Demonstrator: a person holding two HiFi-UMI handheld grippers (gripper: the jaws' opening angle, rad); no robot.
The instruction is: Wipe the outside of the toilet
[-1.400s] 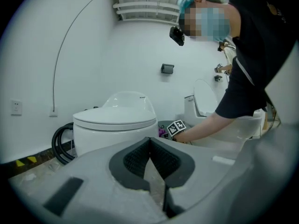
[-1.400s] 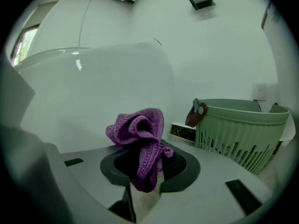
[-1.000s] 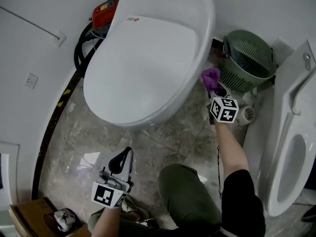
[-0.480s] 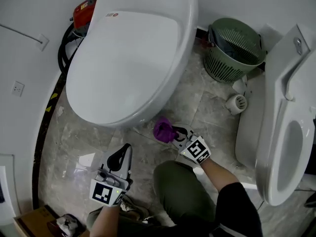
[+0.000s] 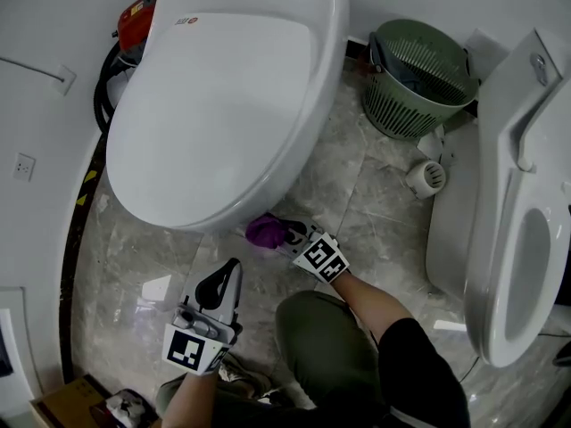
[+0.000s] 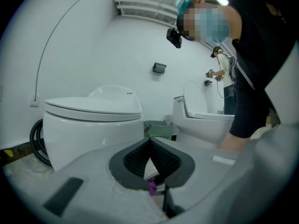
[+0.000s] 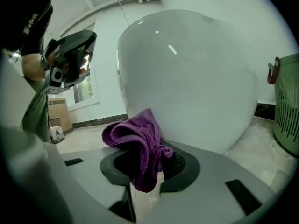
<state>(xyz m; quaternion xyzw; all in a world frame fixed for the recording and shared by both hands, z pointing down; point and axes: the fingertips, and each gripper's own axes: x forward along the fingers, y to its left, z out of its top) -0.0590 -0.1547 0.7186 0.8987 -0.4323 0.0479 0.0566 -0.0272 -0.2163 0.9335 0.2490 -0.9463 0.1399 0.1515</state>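
Note:
A white toilet (image 5: 223,105) with its lid down fills the upper left of the head view. My right gripper (image 5: 287,235) is low at the bowl's front underside, shut on a purple cloth (image 5: 265,231). In the right gripper view the purple cloth (image 7: 140,148) is bunched between the jaws, right against the bowl's curved white side (image 7: 187,78). My left gripper (image 5: 219,285) hangs above the floor in front of the toilet, its dark pads meeting with nothing between them. The left gripper view looks at the toilet (image 6: 93,125) from the front.
A green slatted bin (image 5: 419,78) stands right of the toilet. A second white toilet (image 5: 508,230) with its lid up is at the far right, a small round drain fitting (image 5: 426,178) beside it. Black hose and a red device (image 5: 134,20) lie behind left. My knee (image 5: 330,346) is below.
My right gripper has swept with the purple cloth from beside the green bin, down along the bowl's right side, to its front underside. The left gripper has stayed put.

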